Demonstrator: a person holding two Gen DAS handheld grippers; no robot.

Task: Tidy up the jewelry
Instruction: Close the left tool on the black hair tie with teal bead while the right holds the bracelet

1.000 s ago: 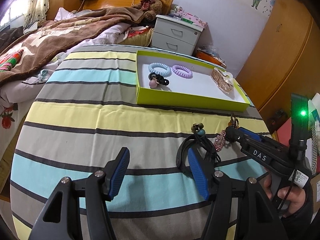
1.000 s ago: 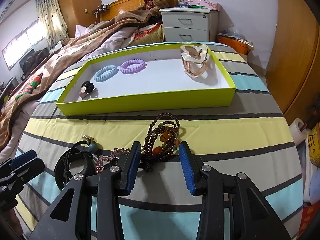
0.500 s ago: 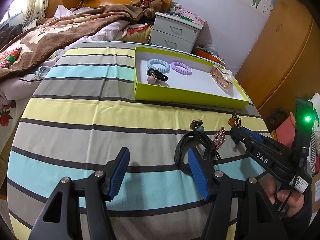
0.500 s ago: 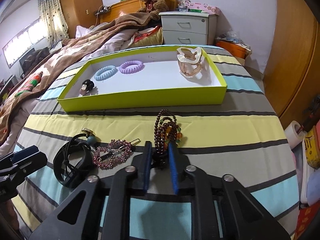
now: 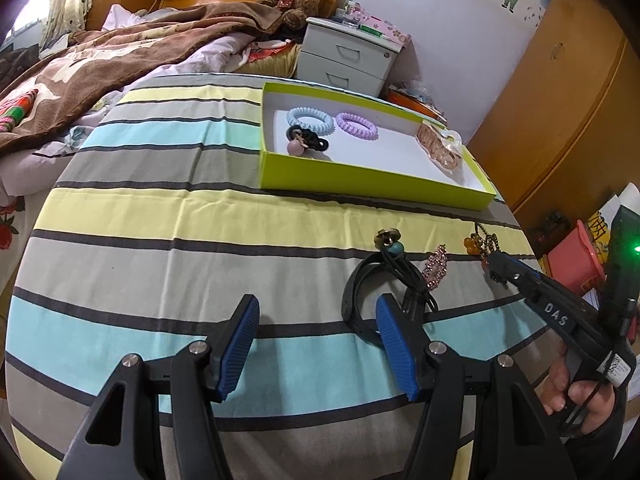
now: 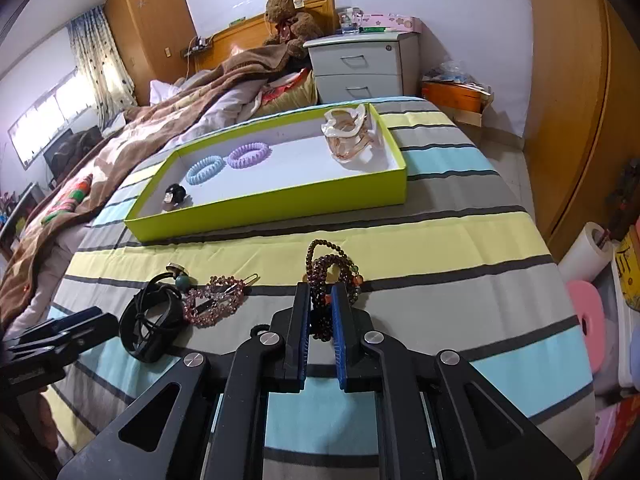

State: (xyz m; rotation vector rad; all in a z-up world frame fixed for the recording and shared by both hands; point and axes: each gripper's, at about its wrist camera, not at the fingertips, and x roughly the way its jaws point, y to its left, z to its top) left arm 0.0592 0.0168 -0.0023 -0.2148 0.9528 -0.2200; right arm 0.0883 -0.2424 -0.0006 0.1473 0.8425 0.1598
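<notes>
Dark round-bead bracelet [image 6: 326, 276], looped strands with orange accents, is pinched between the ribbed blue pads of the right gripper [image 6: 321, 300] on the striped cloth [image 6: 440, 240], before the lime cardboard tray [image 6: 280, 204]. The left gripper [image 5: 316, 344] is held wide, unloaded.

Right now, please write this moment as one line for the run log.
right gripper: shut on bead bracelet | left gripper: open, empty | tray: four items
</notes>
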